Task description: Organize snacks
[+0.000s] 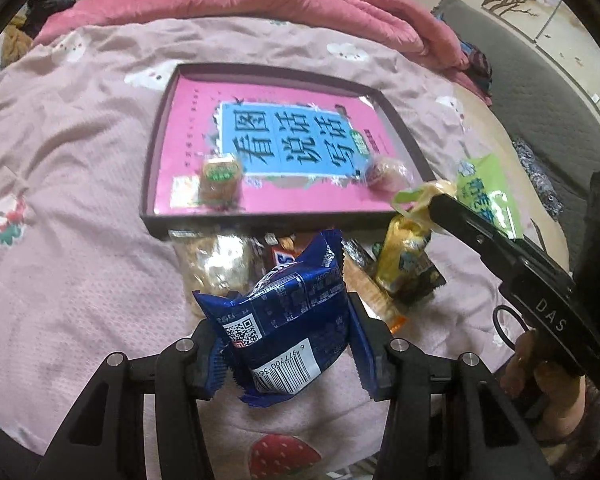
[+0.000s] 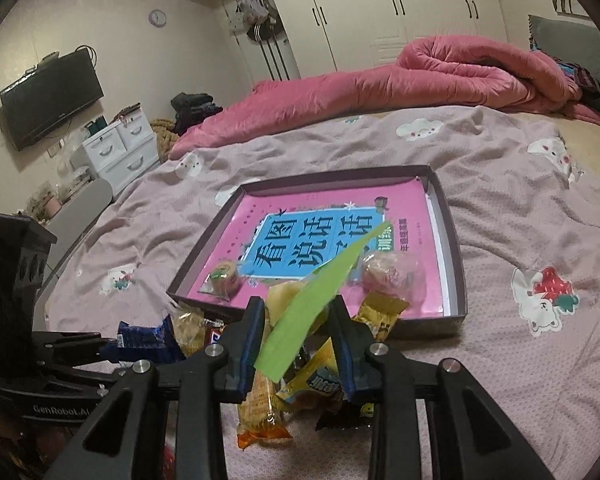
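Across the frame's middle, a shallow tray (image 1: pixel 156 168) lay on the bed. Below it, a blue packet (image 1: pixel 288 320) was clamped by the left gripper (image 1: pixel 288 344), a green packet (image 2: pixel 312 308) by the right gripper (image 2: pixel 296 344). Pick-up appeared finished; carrying both over the rim was judged next.

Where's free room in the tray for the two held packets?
Tray: two wrapped snacks sit along its near edge, round cake left, pink-wrapped one right. Free: the book cover between them and the whole far half. Crowded: the snack pile on the bedspread, just before the near rim.
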Motion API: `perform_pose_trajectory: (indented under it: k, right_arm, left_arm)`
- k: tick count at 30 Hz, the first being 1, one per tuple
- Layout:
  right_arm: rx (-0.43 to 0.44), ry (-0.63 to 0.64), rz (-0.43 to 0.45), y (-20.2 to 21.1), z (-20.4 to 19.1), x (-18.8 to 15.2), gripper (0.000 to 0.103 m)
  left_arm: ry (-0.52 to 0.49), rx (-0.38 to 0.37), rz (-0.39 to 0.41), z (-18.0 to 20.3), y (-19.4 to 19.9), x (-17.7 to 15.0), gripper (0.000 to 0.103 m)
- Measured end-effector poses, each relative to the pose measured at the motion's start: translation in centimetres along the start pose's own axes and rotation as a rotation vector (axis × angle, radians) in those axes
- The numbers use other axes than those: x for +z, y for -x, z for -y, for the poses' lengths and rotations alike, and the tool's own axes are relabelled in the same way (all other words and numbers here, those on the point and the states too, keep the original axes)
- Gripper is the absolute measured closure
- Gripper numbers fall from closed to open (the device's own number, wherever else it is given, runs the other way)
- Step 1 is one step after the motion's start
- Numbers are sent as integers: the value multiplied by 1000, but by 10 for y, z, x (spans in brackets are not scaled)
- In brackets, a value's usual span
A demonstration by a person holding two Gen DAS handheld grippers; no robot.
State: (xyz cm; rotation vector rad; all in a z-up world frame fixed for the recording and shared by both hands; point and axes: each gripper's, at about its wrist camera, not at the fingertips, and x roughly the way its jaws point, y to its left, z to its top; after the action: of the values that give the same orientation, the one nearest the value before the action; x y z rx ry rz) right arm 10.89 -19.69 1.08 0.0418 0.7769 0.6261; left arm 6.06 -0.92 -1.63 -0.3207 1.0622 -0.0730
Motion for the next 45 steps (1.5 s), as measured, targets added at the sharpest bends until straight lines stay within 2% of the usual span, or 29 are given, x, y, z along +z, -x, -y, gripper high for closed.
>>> perform_pose_trajectory:
  k: [12, 26, 45]
  right_arm:
    - [5, -16, 30, 3, 7, 4, 70]
    - [1, -15, 53, -1, 12, 18, 70]
    - [17, -13, 24, -23, 14, 27, 70]
  left_arm:
    - [44, 40, 45, -14, 11, 21, 50]
    - [48, 46, 73, -9, 6, 50, 50]
    - [39, 45, 53, -3, -20, 74, 50]
